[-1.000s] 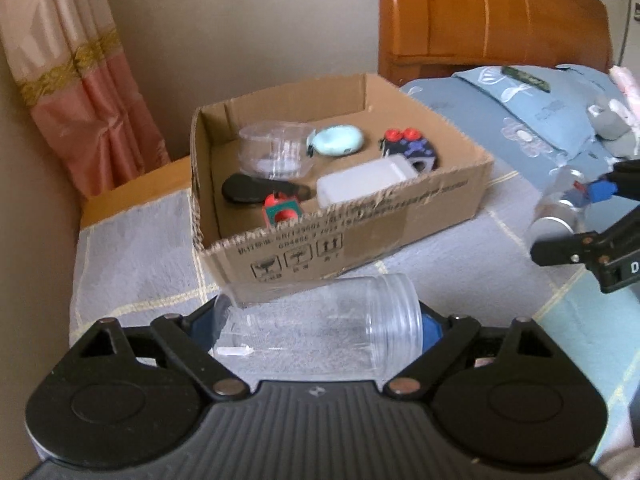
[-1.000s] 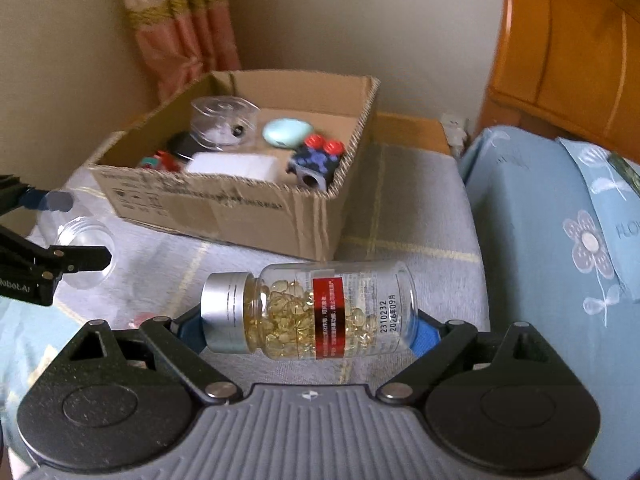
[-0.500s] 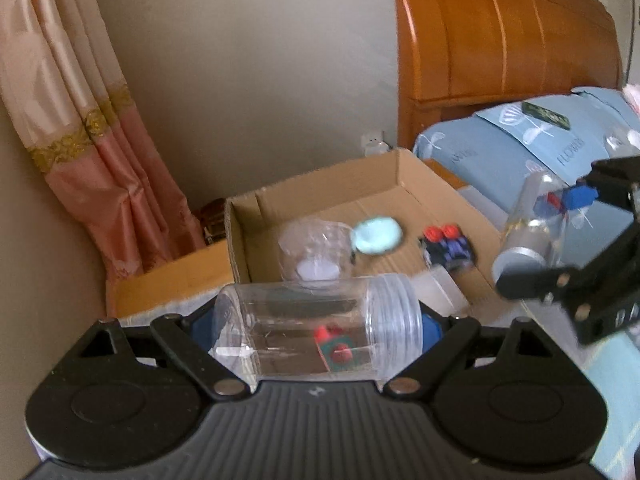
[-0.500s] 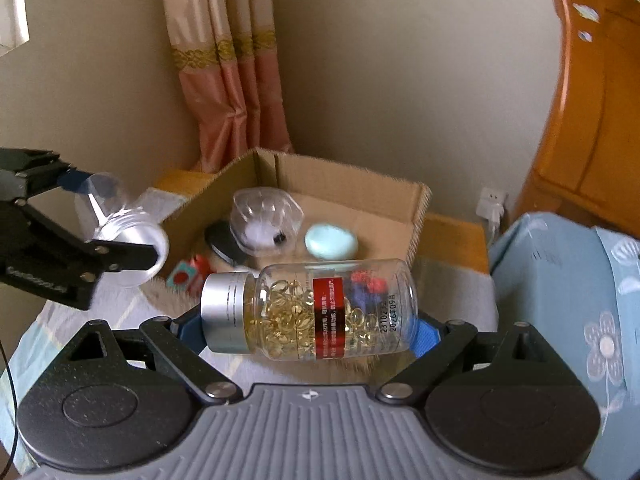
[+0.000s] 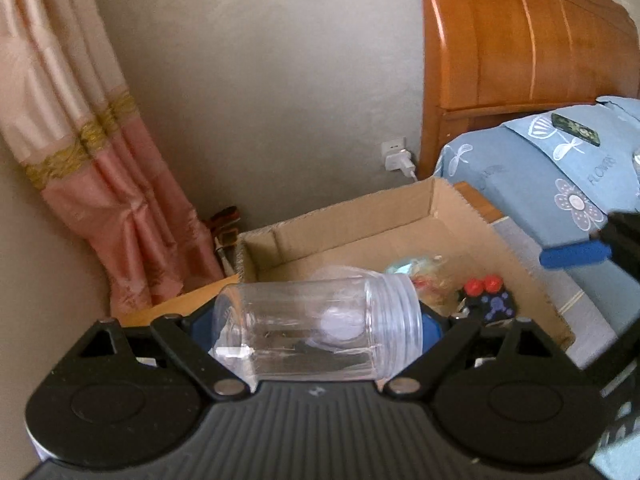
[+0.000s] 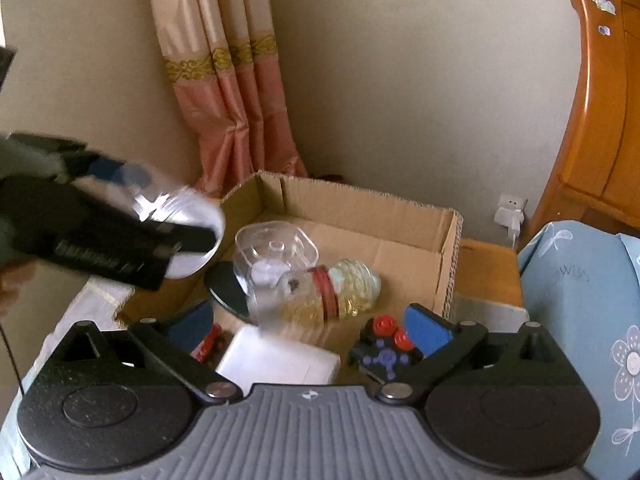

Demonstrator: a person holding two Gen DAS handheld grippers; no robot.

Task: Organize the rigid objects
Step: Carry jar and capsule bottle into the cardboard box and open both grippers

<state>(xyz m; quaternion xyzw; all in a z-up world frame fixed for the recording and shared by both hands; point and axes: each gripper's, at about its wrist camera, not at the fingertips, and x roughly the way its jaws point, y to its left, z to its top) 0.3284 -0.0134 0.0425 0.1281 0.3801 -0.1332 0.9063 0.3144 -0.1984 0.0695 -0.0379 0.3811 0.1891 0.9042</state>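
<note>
My left gripper (image 5: 320, 332) pinches the empty clear jar (image 5: 316, 330), long axis crosswise, cardboard box (image 5: 352, 216) at twelve o'clock. My right gripper (image 6: 308, 330), just spread, has nothing between its jaws; capsule bottle (image 6: 324, 294) in the box.

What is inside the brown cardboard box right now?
Brown cardboard box: capsule bottle, clear lidded tub, white case, red-buttoned black toy, dark oval. Floor beneath them is hidden.

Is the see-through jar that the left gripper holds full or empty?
Empty. The clear jar shows the cardboard box straight through its walls, and its threaded mouth has no lid.
</note>
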